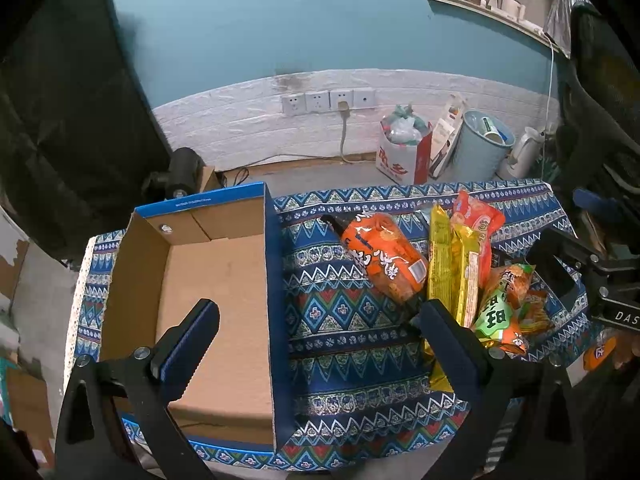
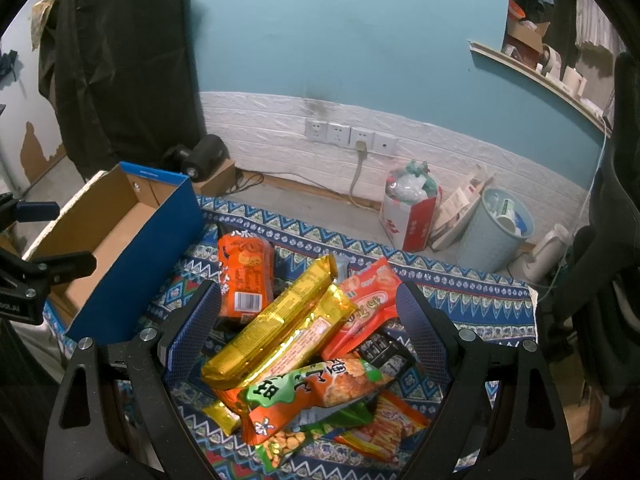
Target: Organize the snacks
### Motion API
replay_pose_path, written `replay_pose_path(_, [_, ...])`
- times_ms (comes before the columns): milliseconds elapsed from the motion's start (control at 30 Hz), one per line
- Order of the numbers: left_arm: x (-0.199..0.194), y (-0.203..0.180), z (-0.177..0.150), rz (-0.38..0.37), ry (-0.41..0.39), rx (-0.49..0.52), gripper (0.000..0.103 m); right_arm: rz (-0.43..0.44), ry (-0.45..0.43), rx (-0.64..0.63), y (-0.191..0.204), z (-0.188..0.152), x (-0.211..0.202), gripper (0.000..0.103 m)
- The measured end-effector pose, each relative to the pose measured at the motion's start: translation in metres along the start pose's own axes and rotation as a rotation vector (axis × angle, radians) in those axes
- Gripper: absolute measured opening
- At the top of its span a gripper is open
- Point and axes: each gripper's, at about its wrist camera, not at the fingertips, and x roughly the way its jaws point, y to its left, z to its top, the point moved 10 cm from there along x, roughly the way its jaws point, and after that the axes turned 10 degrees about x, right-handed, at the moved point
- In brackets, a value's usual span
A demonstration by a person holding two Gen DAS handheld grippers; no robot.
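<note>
Lived-in home room: wall sockets (image 1: 328, 101); waste bin (image 1: 482, 148); kettle (image 1: 525, 152); cluttered shelf (image 2: 544, 70)

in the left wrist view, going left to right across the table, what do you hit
cardboard box → orange snack pack → gold wrapped packs → green and orange snack bag

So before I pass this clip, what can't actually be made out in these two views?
- Snack pile, right wrist view: the lower packets are buried under the gold packets, so no count is possible.
- Cardboard box, left wrist view: the near floor is hidden behind the left gripper.
- Black packet, right wrist view: mostly covered, print unreadable.
- Bin contents: too small in either view.
</note>
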Motion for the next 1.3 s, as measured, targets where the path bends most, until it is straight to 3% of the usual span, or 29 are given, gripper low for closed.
replay_pose_path(1300, [0.0049, -0.0008, -0.0044, -0.015, 0.013, -0.008, 0.102, -0.005, 0.003, 0.000, -0.0072, -0.0027, -0.0009, 0.087])
